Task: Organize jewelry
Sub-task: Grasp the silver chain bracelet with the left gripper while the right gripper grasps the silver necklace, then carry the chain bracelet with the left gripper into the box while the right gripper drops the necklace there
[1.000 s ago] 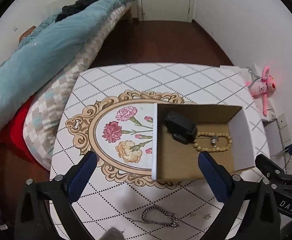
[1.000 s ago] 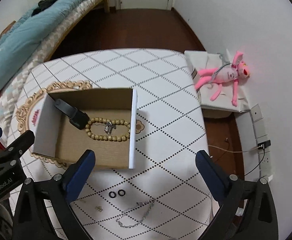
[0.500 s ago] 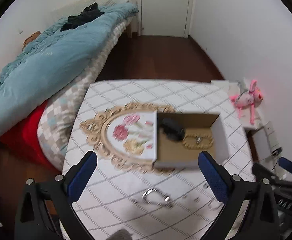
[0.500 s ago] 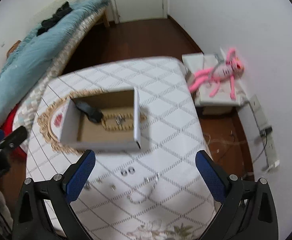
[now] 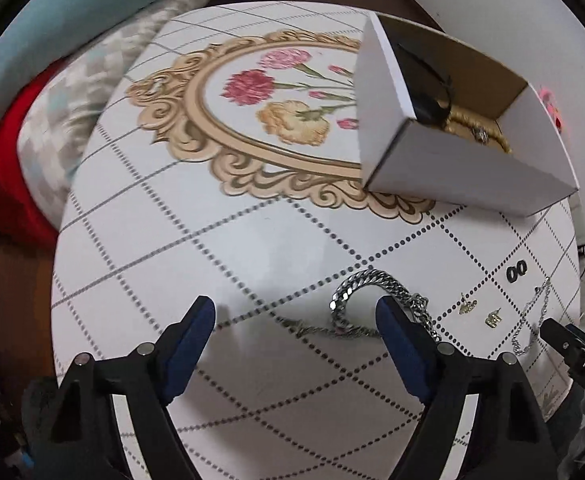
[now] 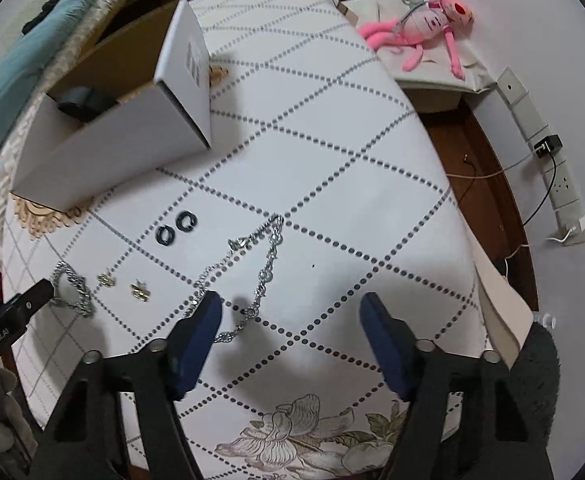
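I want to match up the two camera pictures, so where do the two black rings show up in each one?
Left wrist: black rings lie at the right edge, on the table, right of the thick chain.
Right wrist: black rings lie left of centre, below the box's corner.
Shared landmark: the white box; the rings lie on its near side in both views.

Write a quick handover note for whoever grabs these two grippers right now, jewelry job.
Left gripper: open, empty, low over the chunky silver chain.
Right gripper: open, empty, by the thin silver chain.
Done: bead bracelet and a black item lie in the box.
Left on the table: both chains, two black rings, two gold earrings.
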A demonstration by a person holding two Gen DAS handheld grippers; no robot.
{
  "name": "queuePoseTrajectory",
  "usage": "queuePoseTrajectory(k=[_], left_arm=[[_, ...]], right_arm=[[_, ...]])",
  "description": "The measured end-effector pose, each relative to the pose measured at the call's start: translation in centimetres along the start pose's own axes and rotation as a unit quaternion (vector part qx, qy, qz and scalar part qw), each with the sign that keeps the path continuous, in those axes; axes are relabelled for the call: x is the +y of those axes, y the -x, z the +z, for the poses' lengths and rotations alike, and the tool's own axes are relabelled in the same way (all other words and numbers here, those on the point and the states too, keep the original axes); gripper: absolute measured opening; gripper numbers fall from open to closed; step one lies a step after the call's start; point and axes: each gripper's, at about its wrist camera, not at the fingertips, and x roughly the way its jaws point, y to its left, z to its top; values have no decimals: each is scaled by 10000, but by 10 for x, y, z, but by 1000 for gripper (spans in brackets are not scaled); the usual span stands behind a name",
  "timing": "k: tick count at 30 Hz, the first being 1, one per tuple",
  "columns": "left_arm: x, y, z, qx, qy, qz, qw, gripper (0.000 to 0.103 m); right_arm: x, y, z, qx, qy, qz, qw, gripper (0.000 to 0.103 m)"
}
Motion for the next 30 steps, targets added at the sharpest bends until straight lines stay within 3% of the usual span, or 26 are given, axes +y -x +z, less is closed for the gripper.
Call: queuePoseTrajectory(k=[7,8,10,11,19,30], left_arm=[[-33,-7,-2,-90,-699,-14,9975,57],[-36,-5,-2,-122,-771,-53,9969,51],[-41,-2,-3,-161,-879,-104,9959,10],[-43,-1,-2,-144,-906,-151,9957,6],[-27,14,-4,-231,-671,-453,9965,6],[-33,84,5,-778,-584,-1054,9897,6]], right_arm=[[15,-2,-8,-137,340,-372,9986,59],[15,-1,-10,-203,379,-369,9984,50],[16,3,-8,-272,395,-370,9982,23],[14,4,-8,-276,363,-355,9983,7],[2,16,-2,-399,99,161,9990,0],[-6,71,13,-777,-81,1208,9896,0]])
